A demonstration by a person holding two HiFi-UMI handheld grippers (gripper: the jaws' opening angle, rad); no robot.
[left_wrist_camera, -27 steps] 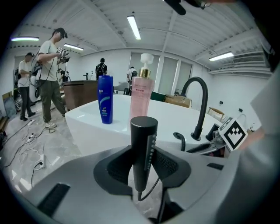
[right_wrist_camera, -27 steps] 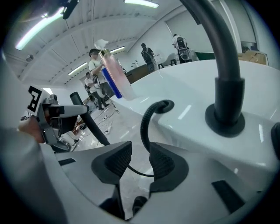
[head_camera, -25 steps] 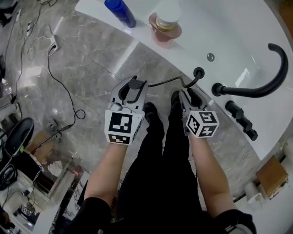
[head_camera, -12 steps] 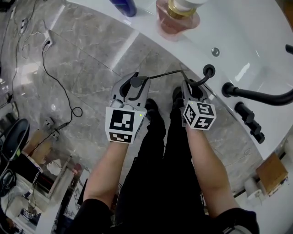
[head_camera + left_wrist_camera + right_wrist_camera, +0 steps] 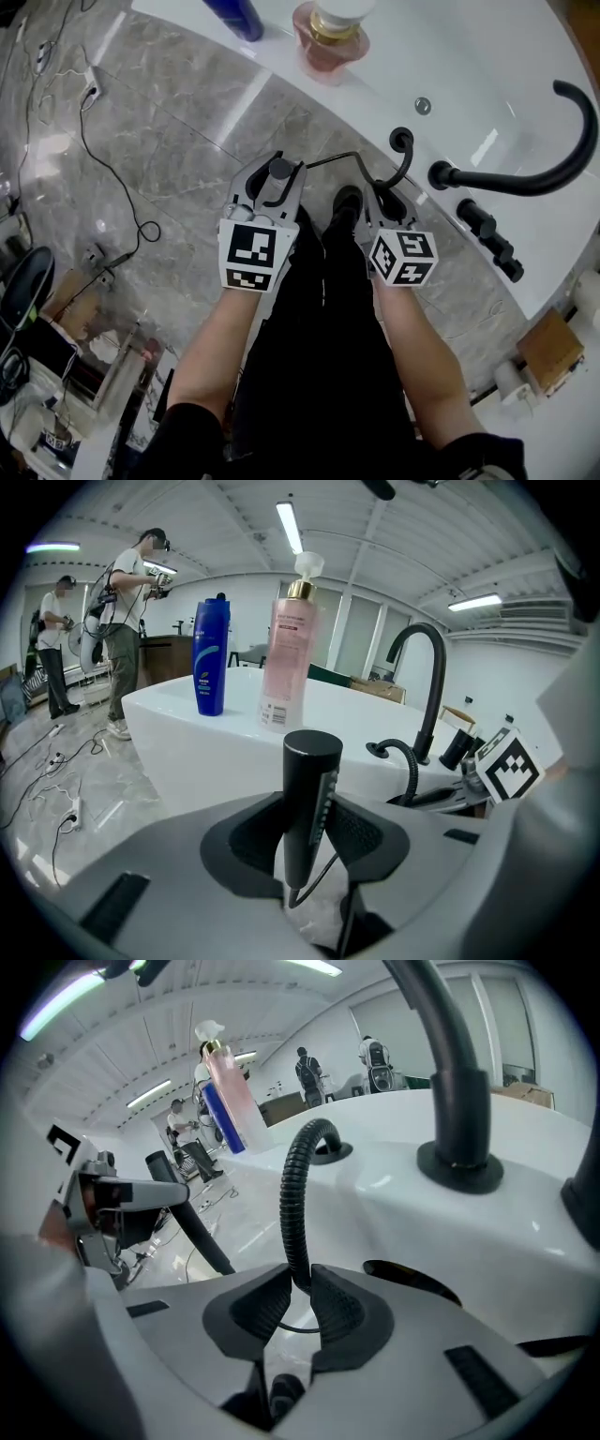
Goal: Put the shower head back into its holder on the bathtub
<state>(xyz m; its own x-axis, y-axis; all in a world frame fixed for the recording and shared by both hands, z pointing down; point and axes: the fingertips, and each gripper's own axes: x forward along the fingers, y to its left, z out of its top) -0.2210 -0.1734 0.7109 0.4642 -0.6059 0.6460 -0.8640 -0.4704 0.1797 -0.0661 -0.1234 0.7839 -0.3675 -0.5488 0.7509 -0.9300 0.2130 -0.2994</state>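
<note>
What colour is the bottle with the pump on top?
The bottle is pink. It shows best in the left gripper view.

From the head we look steeply down on both forearms, the left claw [image 5: 272, 176] and right claw [image 5: 384, 195], with the floor [image 5: 187, 112] to the left and the bathtub rim [image 5: 356, 94] across the top right. The left claw's camera sits low behind its jaws with the shower head [image 5: 312, 780] right at the lens. It faces across the rim to the pink bottle [image 5: 286, 658], blue bottle [image 5: 210, 658] and black spout [image 5: 433, 705]. The right claw's camera hugs the rim with the hose [image 5: 294, 1204] close up, facing those same bottles. All three views share them.
</note>
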